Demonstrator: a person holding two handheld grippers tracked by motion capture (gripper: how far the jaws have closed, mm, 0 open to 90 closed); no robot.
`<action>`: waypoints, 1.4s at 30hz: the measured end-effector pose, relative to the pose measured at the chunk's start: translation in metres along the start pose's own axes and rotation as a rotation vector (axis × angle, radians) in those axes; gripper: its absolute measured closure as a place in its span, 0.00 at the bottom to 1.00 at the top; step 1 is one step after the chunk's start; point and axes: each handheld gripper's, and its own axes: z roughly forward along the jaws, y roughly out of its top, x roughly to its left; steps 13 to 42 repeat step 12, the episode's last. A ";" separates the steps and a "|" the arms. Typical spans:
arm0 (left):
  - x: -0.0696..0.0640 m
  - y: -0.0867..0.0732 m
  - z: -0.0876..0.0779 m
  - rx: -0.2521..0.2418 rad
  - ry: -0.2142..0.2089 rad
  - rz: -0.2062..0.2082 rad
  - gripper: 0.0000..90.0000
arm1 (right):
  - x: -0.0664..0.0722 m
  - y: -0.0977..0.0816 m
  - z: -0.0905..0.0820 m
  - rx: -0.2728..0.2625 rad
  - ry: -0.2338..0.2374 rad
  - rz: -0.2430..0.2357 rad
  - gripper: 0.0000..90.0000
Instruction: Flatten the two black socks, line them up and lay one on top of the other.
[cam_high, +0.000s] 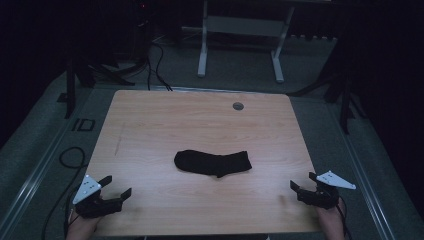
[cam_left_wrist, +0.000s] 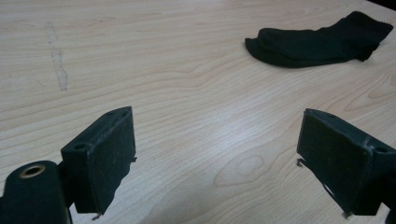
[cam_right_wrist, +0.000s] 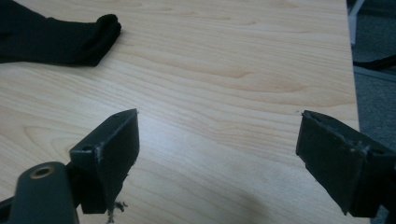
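At the table's near corners, each hand-held gripper (left, right) gapes.

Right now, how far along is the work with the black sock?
Nothing looks done yet: the black sock lies flat mid-table, untouched. Nothing is in hand; the left hand-held gripper and right hand-held gripper sit open near the table's front corners. Reaching, gripping and handling the sock all remain.

Dim lab — bare table, floor cables

Dim room, grey carpet, white table frame
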 end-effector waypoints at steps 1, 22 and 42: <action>0.001 0.000 0.000 -0.007 -0.001 -0.001 0.13 | -0.001 0.000 0.000 -0.003 -0.001 0.003 0.15; -0.001 -0.001 0.002 0.003 -0.006 0.007 0.13 | -0.003 -0.001 0.001 0.008 -0.008 0.008 0.15; -0.001 -0.001 0.002 0.003 -0.006 0.007 0.13 | -0.003 -0.001 0.001 0.008 -0.008 0.008 0.15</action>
